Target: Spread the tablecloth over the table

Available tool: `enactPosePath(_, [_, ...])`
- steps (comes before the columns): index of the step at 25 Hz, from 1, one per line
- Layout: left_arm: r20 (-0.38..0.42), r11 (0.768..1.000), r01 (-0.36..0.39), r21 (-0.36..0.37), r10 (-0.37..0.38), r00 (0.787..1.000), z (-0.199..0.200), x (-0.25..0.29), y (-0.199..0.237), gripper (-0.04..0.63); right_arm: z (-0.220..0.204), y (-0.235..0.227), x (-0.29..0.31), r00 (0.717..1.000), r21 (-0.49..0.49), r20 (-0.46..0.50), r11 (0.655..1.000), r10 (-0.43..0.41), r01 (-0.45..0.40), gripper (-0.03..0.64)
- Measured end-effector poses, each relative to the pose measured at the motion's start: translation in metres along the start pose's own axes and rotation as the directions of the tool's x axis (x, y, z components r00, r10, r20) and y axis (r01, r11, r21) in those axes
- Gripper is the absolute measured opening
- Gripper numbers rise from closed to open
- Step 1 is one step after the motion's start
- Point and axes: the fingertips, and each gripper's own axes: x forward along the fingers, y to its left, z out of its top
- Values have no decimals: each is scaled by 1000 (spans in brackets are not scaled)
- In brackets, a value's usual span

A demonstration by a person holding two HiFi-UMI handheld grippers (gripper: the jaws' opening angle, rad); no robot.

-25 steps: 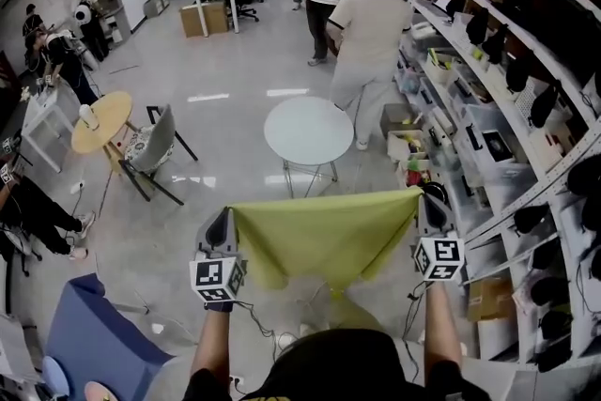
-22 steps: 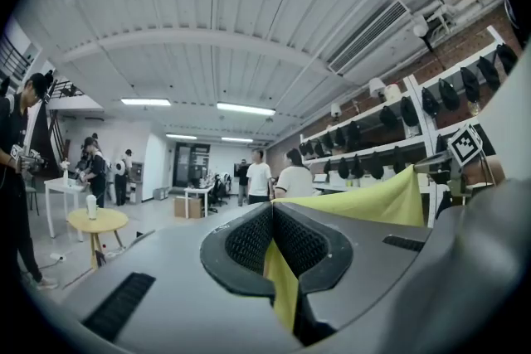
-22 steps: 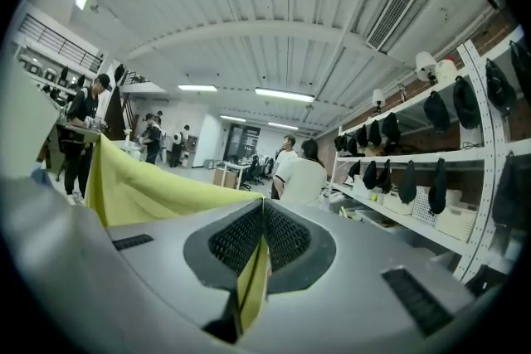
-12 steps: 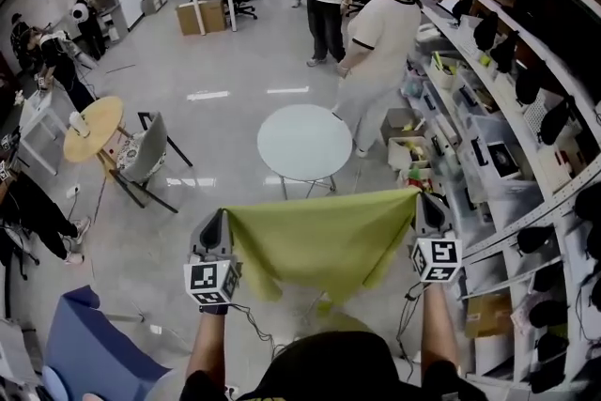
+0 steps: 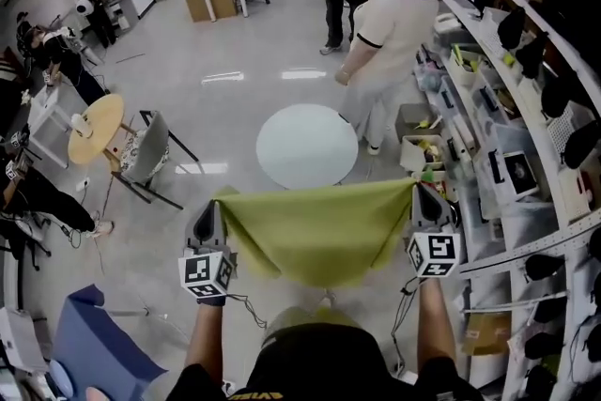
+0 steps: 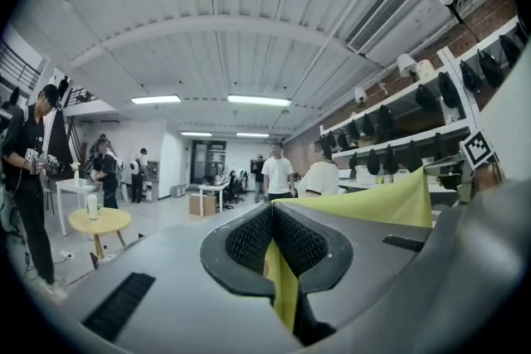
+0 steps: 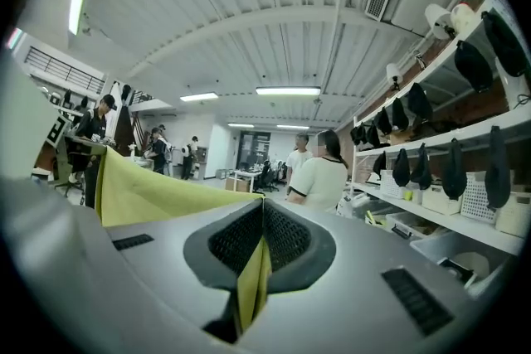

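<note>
Tablecloth [image 5: 315, 235] corners hidden inside clamped left hand-held gripper [image 5: 213, 208] and right hand-held gripper [image 5: 420, 193].

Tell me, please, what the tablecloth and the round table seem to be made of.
The tablecloth looks like thin, matte yellow-green fabric: it sags and folds as it hangs. The table has a smooth, pale, evenly coloured top that looks hard, perhaps laminate or painted board; the pictures leave that open.

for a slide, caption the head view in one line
left gripper and right gripper hold a green tablecloth stretched before a round table
</note>
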Motion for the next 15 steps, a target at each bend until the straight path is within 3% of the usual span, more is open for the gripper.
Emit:
enactPosePath(9, [33, 999, -20, 28, 19, 999, 23, 69, 8, 17, 12, -26, 79, 999, 2, 26, 1000, 21, -21, 3])
enactPosePath(15, [38, 1000, -7, 14, 6, 999, 17, 140, 27, 18, 12, -35, 145, 1000, -13, 16, 1000, 8, -8, 3])
